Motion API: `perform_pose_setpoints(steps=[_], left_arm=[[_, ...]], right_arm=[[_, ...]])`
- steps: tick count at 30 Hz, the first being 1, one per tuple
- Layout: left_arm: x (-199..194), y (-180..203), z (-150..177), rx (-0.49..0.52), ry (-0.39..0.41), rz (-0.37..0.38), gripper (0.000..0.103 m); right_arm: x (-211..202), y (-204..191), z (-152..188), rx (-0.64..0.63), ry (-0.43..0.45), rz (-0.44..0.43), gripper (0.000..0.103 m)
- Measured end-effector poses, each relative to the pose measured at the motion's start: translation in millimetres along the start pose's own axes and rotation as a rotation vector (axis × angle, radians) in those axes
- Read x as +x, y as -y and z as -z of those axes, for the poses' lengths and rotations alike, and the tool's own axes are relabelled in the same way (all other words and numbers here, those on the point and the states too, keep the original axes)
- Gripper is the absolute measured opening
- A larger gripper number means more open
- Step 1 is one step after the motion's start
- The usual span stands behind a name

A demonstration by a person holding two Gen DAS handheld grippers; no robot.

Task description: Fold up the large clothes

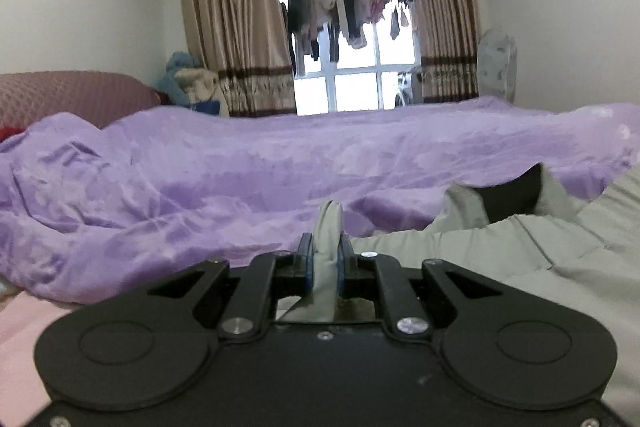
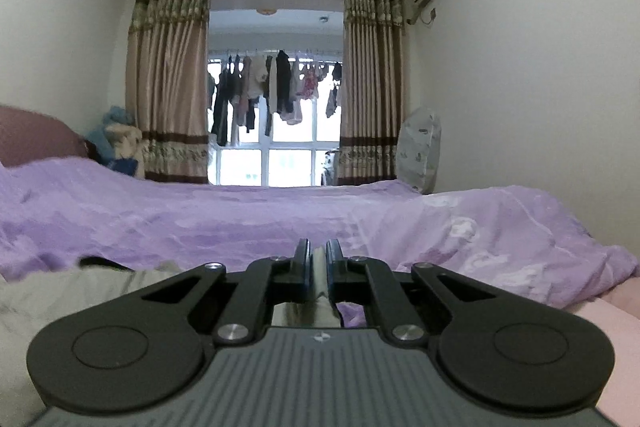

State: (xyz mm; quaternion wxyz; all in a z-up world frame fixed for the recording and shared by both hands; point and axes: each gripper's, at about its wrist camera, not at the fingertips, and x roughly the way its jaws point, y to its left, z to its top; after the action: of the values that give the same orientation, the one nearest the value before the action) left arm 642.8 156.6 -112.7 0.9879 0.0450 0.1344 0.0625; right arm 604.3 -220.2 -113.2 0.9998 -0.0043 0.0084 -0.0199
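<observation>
Already both tools had hold of cloth: the left gripper was pinched on a fold of the grey garment, and the right gripper was clamped on another strip of it. Between them the garment lay rumpled on the purple blanket, its dark lining showing. Folding looked barely begun; flattening and every fold apparently remained.
</observation>
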Motion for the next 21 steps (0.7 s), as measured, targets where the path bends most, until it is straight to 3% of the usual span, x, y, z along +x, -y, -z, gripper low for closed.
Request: perform_pose_setpoints(steps=[4,5,6,7,9,11,13,15,17,18,19,20,21], left_arm=[[36.5,13.9,17.5,0.037,-0.041,-0.015,0.013],[43.9,14.9,23.1,0.041,-0.058,-0.019,0.013],[50.1,13.5,28.1,0.037,-0.071,-0.022,0.013],[54.0,10.6,33.4,0.024,-0.089,-0.014,0.014],[59.3,7.3,38.3,0.006,-0.117,-0.002,0.018],[66.6,8.4,37.6,0.028,-0.157,-0.004,0.042],[70.2,6.1,36.9,0.022,-0.184,-0.03,0.061],[63.6,0.1,31.5,0.0,-0.171,-0.021,0.068],[53.3,-4.7,20.9,-0.011,-0.146,0.015,0.092],[48.1,-6.8,14.3,-0.01,-0.142,0.031,0.099],[41.8,-6.4,9.6,0.001,-0.146,0.054,0.103],[38.0,-8.6,5.9,0.014,-0.154,0.081,0.103],[35.3,-10.8,3.3,0.022,-0.163,0.104,0.103]], right_arm=[[31.2,-6.8,23.1,-0.001,-0.066,0.03,0.008],[35.5,-7.2,27.9,0.002,-0.086,0.04,0.0],[41.0,-7.0,34.6,-0.004,-0.106,0.107,0.0],[47.4,-1.0,40.2,0.016,-0.145,0.165,0.0],[60.3,26.7,46.9,0.174,-0.267,0.132,0.0],[65.4,56.2,55.4,0.357,-0.34,0.079,0.001],[62.6,70.0,60.4,0.452,-0.357,0.048,0.007],[50.6,73.7,56.4,0.487,-0.337,0.051,0.015],[40.4,68.3,44.6,0.437,-0.323,0.037,0.02],[37.7,64.1,38.2,0.404,-0.324,0.011,0.033],[37.2,61.0,32.8,0.373,-0.328,-0.026,0.056],[38.2,57.5,27.7,0.342,-0.334,-0.075,0.071],[38.2,51.9,25.0,0.315,-0.342,-0.131,0.093]])
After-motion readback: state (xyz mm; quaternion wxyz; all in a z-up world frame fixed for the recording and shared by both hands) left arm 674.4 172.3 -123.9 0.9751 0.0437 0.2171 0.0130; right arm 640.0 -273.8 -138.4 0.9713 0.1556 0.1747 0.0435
